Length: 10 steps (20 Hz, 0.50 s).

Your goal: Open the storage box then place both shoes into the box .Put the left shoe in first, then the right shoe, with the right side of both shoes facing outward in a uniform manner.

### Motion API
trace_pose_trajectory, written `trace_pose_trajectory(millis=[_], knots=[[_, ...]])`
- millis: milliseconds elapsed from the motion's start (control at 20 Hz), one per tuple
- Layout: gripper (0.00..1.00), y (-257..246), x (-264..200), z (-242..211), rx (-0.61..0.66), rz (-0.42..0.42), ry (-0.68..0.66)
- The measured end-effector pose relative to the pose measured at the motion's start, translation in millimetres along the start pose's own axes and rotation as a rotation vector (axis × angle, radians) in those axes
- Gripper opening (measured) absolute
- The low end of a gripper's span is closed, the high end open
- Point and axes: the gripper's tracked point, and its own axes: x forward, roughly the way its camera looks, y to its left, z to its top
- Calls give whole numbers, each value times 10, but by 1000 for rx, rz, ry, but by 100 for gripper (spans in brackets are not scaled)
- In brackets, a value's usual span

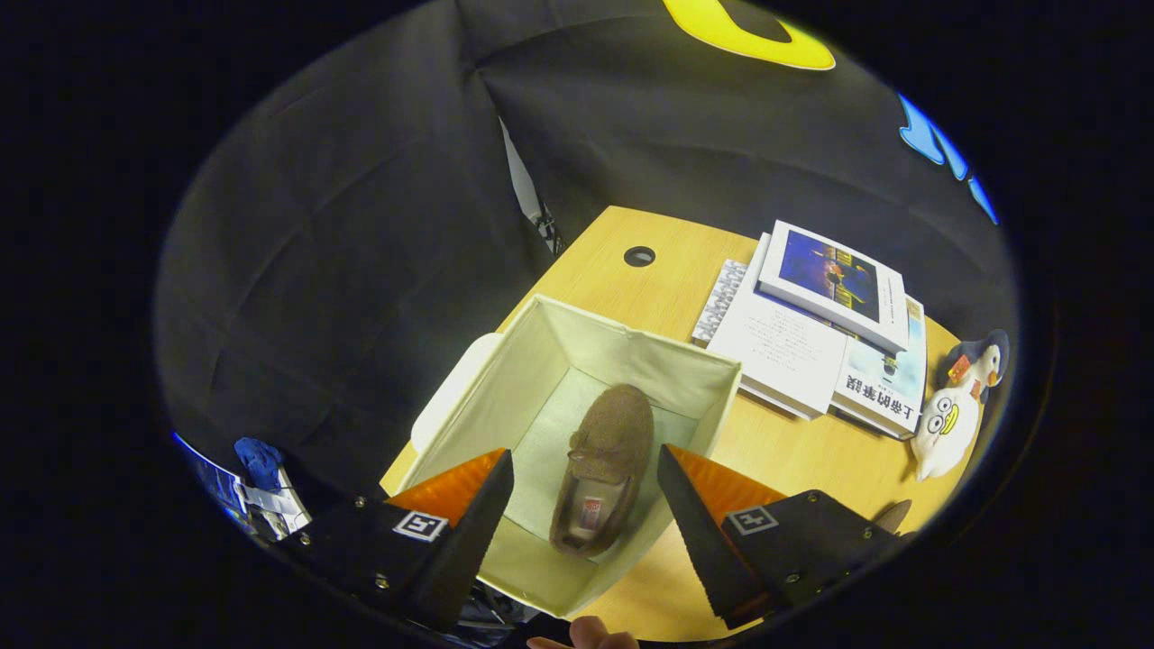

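An open cream fabric storage box [631, 356] stands on the wooden table [793, 442], right below me. One brown fuzzy slipper [606, 467] lies inside it on the bottom, toe pointing away from me, leaning toward the box's right wall. My gripper [586, 461] hovers above the box, open, with the slipper seen in the gap between its fingers and nothing held. The box's white lid [448, 389] rests against the box's left side. A small brown shape [892, 516] peeks out beyond the right finger; I cannot tell what it is.
A stack of books [825, 329] lies on the table right of the box. A plush penguin [960, 406] sits beyond the books near the table's right edge. A cable hole [639, 256] is in the table behind the box. A person's fingertips [586, 635] show below the fingers.
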Motion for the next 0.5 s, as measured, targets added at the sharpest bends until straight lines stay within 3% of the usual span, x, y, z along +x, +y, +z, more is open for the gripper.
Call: trace_pose_trajectory(millis=[500], knots=[[97, -402, -755, -182, 88, 117, -142]])
